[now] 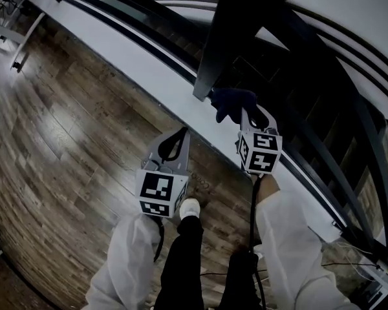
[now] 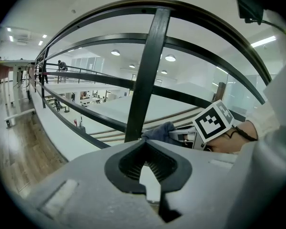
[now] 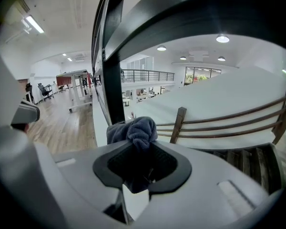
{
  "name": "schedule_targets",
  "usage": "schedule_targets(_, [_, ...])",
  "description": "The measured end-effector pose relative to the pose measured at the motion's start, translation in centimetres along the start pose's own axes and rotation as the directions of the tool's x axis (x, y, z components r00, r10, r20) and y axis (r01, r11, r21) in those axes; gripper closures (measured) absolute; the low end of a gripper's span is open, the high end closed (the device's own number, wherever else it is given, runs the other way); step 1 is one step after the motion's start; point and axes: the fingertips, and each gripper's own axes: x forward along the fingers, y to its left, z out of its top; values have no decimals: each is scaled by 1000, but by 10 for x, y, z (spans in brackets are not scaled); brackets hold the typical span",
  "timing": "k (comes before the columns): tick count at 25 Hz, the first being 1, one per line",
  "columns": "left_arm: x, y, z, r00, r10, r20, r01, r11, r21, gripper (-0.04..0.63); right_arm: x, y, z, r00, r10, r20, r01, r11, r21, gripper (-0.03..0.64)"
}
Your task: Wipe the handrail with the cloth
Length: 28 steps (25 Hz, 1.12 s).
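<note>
Your cloth (image 3: 133, 130) is dark blue and all bunched up. Your right gripper (image 3: 139, 151) has it pinched tight, and that gripper's own view shows the jaws closed on it.

In the head view, the cloth sits by the foot of a black post (image 1: 213, 50) of the handrail (image 2: 200, 18), above the white ledge (image 1: 136, 63). You can't tell if it touches the post.

Your left gripper (image 1: 180, 134) hangs lower, over the wood floor (image 1: 64, 121). Its jaws are pressed together with nothing in them.

Only the left gripper view shows the cloth from the side, next to the right gripper's marker cube (image 2: 213, 122).
</note>
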Motion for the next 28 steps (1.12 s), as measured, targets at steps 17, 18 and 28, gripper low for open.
schedule_targets(17, [6,-166,-27,985,-168,-47,171,982,82,595,-121,-124,-96,990,-141,-14,142,984,104,530])
schedule_targets(18, [6,-178,-31,982,-181,-53,185,979,89,595,-128,-131,-102,989,-150,-15,151,982,112,530])
schedule_targets(28, [10,-266,-48,958,-273,-93,284,948,146,595,-192,-195,-153,971,-237,-19,236,955,180,531])
